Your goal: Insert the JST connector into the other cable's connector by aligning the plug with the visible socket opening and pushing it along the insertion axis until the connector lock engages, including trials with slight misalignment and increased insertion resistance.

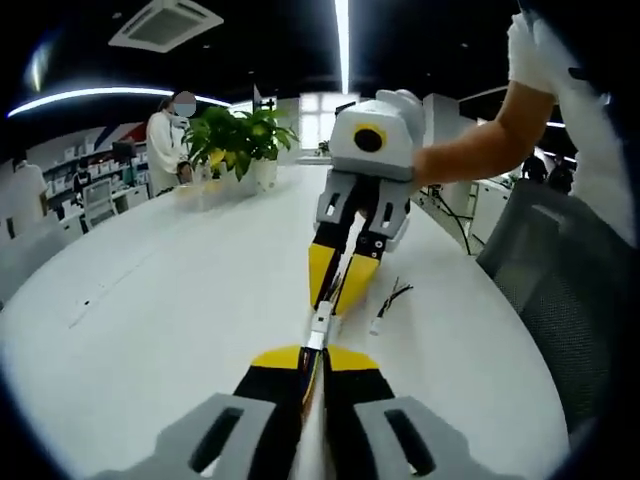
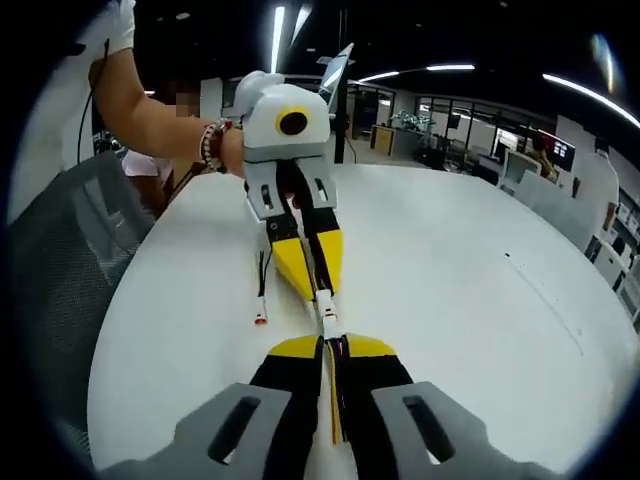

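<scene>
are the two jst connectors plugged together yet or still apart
Cannot tell: the white connectors meet tip to tip between the left gripper and right gripper, but any seam or lock is too small to see.

Two tongs (image 1: 318, 368) (image 2: 330, 372), three cables (image 1: 388, 303)

The white table (image 1: 150, 300) has a smooth, faintly glossy top that catches soft reflections of the ceiling lights. The left gripper (image 1: 312, 362) and right gripper (image 2: 331, 347) look like moulded plastic: matt grey bodies, black jaws with satin yellow tips. The white JST connector (image 1: 318, 330) between them seems hard plastic, though it is too small to be sure. The office chair (image 2: 70, 260) back is a dark, rough-looking woven mesh.
</scene>
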Tool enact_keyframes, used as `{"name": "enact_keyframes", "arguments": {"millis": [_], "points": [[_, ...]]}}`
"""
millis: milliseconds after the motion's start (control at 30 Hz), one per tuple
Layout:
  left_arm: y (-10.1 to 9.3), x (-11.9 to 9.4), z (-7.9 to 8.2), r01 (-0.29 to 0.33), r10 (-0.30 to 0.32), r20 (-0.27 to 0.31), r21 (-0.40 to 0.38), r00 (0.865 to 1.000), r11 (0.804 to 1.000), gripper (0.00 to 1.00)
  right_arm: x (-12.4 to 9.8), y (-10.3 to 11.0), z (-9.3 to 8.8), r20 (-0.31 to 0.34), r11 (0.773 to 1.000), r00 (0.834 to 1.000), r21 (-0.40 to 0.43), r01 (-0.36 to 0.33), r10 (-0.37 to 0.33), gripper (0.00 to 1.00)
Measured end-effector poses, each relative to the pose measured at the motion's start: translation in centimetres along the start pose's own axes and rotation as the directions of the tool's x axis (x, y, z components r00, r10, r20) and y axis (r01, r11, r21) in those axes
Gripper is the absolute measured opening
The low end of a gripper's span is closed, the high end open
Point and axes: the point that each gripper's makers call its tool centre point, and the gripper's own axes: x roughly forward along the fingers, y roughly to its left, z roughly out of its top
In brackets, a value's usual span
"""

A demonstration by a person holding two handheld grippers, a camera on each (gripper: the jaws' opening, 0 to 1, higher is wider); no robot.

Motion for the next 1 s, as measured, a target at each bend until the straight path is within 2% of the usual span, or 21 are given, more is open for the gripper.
{"name": "enact_keyframes", "arguments": {"millis": [67,500,800,1000], "points": [[-0.1,0.0,-0.1,0.002,-0.002,-0.006,0.008,1.000,1.000,0.00,0.3,0.2,-0.2,-0.025,1.000,1.000,-0.030,-0.006,0.005,0.04],[-0.5,0.1,-1.3,0.011,-0.010,-0.053,0.019,0.999,1.000,0.00,1.3,0.5,-1.3,-0.096,0.997,0.995,-0.070,-0.042,0.035,0.04],[-0.7,-0.1,-1.4,0.011,-0.012,-0.030,-0.017,0.999,1.000,0.00,1.7,0.5,-1.7,-0.121,0.999,0.992,-0.025,-0.046,0.043,0.04],[-0.9,-0.3,-1.8,0.013,-0.013,-0.035,-0.022,0.999,1.000,0.00,1.7,0.9,-1.4,-0.090,0.998,0.994,0.005,-0.060,0.060,0.04]]}}
